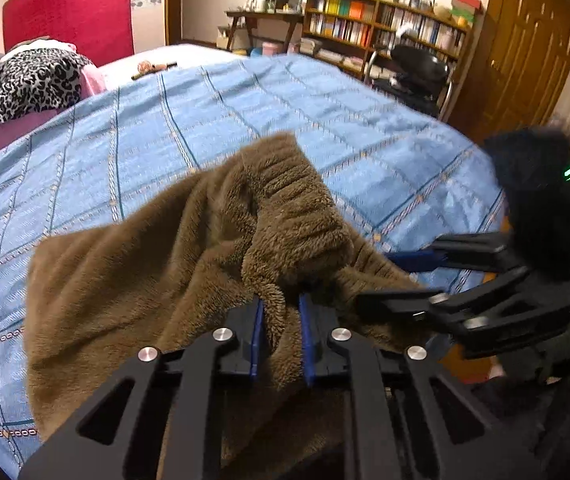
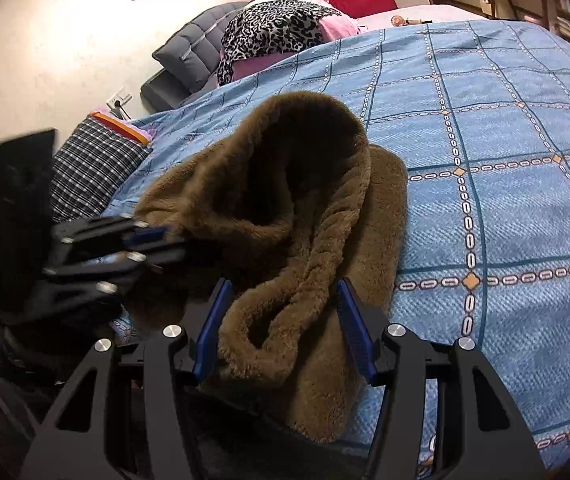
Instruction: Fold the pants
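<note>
Brown fleece pants [image 1: 189, 248] lie bunched on the blue checked bedspread [image 1: 189, 120], ribbed waistband raised. My left gripper [image 1: 281, 312] is shut on a fold of the waistband; it also shows at the left of the right wrist view [image 2: 165, 246]. My right gripper [image 2: 285, 304] is open, its blue pads either side of a rolled waistband edge of the pants [image 2: 285, 208], not squeezing it. In the left wrist view the right gripper [image 1: 401, 280] reaches in from the right against the pants.
The bedspread [image 2: 485, 160] stretches far and right. A leopard-print cloth [image 2: 273, 28] over pink bedding and a grey cushion [image 2: 193, 52] lie at the headboard. A checked pillow [image 2: 93, 172] sits at the left bed edge. Bookshelf [image 1: 385, 20] and black chair [image 1: 417, 68] stand beyond the bed.
</note>
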A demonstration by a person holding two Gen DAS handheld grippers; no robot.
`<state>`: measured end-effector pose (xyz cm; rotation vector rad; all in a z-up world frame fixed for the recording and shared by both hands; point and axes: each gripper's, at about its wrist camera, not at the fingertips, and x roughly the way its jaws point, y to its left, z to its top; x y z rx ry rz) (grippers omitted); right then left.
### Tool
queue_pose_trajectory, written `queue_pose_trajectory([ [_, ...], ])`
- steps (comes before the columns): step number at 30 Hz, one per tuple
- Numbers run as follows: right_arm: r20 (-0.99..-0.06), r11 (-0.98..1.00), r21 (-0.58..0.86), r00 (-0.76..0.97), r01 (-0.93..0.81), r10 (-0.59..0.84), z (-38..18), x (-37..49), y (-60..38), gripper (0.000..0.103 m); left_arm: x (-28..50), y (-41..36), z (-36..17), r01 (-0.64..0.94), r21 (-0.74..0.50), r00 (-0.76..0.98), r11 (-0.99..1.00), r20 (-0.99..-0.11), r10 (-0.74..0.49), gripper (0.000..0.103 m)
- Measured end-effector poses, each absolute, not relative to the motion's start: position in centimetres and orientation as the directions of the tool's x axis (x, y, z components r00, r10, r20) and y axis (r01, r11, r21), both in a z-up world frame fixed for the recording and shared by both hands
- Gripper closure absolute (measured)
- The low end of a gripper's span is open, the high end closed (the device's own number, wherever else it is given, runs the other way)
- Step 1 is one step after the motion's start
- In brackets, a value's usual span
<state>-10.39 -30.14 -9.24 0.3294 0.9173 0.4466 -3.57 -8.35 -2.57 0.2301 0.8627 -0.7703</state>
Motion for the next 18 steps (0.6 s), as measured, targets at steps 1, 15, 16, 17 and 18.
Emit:
queue_pose_trajectory([
  [1, -0.69, 0.863, 0.453, 0.525, -0.225, 0.498, -9.3, -10.1, -30.0, 0.047, -3.7, -8.1, -1.9, 0.692, -0.117, 0.414, 0.712, -0.744, -0.525, 0.09],
  [15, -0.657, 0.875, 0.431, 0.588, -0.221, 0.472, -9.2, -5.8, -29.9, 0.089, -4.5, -7.5, 0.4, 0.714, -0.242, 0.342, 0.657, -0.698, -0.629, 0.091],
  [16, -0.646, 0.882, 0.422, 0.612, -0.211, 0.456, -8.7, -5.9, -30.2, 0.09, -4.6, -7.7, 0.4, 0.717, -0.246, 0.338, 0.652, -0.696, -0.634, 0.091],
  [17, -0.633, 0.89, 0.411, 0.642, -0.195, 0.433, -7.8, -6.1, -30.7, 0.09, -4.8, -7.9, 0.5, 0.723, -0.25, 0.333, 0.644, -0.691, -0.642, 0.091],
  [18, -0.619, 0.891, 0.415, 0.659, -0.186, 0.426, -7.3, -6.2, -31.2, 0.09, -5.0, -8.2, 0.8, 0.732, -0.255, 0.326, 0.631, -0.683, -0.654, 0.091],
])
